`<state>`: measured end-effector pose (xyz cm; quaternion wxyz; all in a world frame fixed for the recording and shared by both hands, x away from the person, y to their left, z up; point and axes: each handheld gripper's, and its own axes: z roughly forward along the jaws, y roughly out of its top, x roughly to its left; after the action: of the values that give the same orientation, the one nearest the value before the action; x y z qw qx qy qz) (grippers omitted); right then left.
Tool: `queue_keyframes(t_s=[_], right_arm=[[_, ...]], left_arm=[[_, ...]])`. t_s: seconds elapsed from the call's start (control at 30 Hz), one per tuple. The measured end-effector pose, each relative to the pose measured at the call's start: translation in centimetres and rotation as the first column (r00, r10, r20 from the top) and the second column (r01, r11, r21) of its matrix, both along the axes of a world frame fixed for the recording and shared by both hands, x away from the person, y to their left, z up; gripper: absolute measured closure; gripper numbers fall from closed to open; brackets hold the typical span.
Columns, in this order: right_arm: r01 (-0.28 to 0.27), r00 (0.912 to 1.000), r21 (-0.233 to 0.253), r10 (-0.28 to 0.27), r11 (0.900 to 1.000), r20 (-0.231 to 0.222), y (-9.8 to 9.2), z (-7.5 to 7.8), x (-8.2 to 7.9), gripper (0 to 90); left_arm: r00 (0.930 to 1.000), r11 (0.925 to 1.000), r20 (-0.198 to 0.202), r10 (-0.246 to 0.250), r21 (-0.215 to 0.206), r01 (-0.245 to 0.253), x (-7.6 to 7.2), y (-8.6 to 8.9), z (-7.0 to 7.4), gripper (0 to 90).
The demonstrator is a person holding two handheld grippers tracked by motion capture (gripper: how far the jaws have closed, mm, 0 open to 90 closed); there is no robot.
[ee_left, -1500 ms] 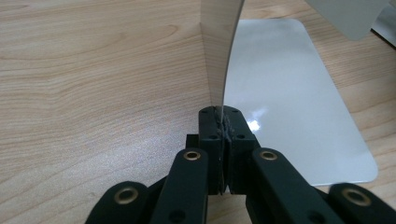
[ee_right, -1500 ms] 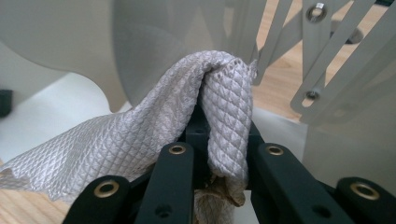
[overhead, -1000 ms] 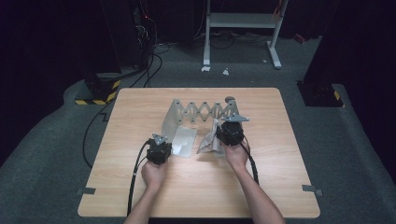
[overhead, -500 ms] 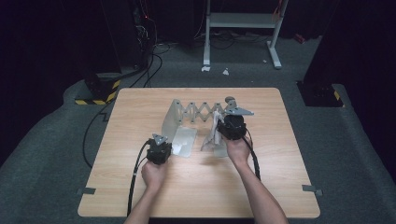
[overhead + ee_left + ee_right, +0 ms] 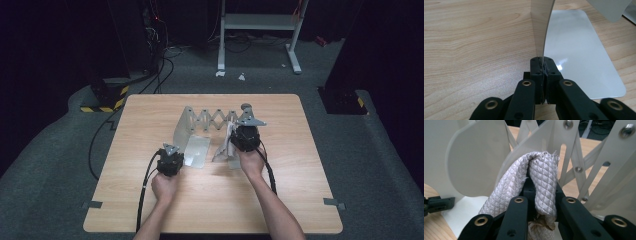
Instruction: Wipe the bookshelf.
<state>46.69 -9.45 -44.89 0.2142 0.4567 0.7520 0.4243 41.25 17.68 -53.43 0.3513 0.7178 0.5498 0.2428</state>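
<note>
A white folding rack with a scissor lattice (image 5: pixel 212 120) stands mid-table, its flat base plate (image 5: pixel 576 50) lying on the wood. My left gripper (image 5: pixel 170 161) (image 5: pixel 541 61) is shut on the lower edge of the rack's thin upright plate (image 5: pixel 541 27). My right gripper (image 5: pixel 245 137) (image 5: pixel 540 187) is shut on a grey quilted cloth (image 5: pixel 544 170), which drapes over its jaws right in front of the lattice (image 5: pixel 574 157). In the high view the cloth (image 5: pixel 224 149) hangs down to the table beside the right hand.
The wooden table (image 5: pixel 150 120) has bare room at left, right and front. Black cables (image 5: pixel 145 185) trail from both grippers toward the person. Beyond the far edge are dark floor, cables and a metal stand (image 5: pixel 260 22).
My right gripper has lifted the cloth a little farther toward the rack's right end. The left gripper has kept its hold and place.
</note>
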Motion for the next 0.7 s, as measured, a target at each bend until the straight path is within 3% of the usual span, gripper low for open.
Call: queue_keyframes(t_s=[0.2, 0.7], right_arm=[[-0.002, 1.0000, -0.008, 0.002, 1.000, -0.008, 0.1, -1.1, 0.3, 81.8], [0.004, 0.9959, -0.049, -0.009, 0.999, -0.090, 0.4, -4.8, 1.6, 81.9]], left_arm=[[1.0000, 1.0000, -0.002, -0.001, -0.007, 0.001, 0.0, 0.0, 0.0, 87.1], [1.0000, 1.0000, -0.002, -0.002, -0.008, 0.002, 0.0, 0.1, 0.0, 86.7]])
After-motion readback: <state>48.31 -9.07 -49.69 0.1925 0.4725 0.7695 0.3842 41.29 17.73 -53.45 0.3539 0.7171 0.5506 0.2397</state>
